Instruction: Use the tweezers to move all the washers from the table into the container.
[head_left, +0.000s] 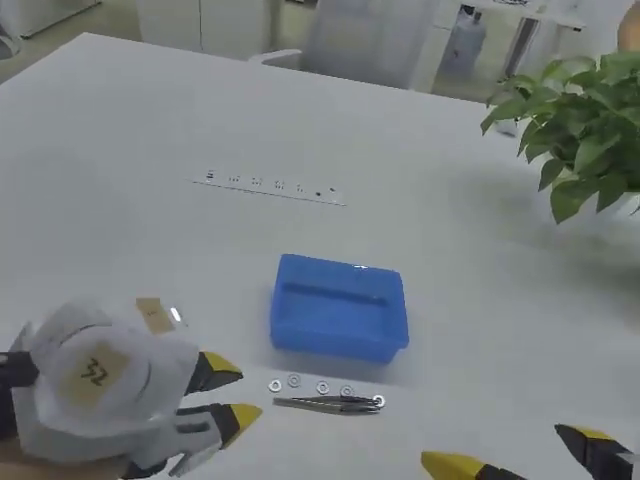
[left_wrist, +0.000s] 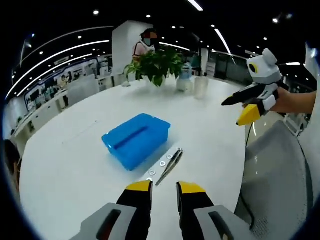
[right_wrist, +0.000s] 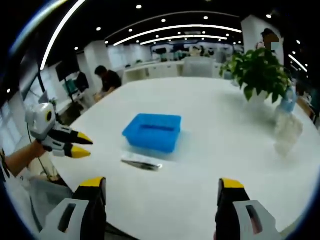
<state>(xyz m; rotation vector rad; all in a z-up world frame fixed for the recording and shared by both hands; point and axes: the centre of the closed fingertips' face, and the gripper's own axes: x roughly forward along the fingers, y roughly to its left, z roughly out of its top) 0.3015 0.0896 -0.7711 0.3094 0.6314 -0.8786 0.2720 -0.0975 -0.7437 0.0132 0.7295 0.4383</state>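
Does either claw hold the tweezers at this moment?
No, the tweezers lie free on the table, next to the row of washers.

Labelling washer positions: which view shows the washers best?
Head view: the washers lie as separate rings beside the tweezers, near the blue container. Left gripper view shows them as tiny specks beside the tweezers; right gripper view is too blurred to tell them apart.
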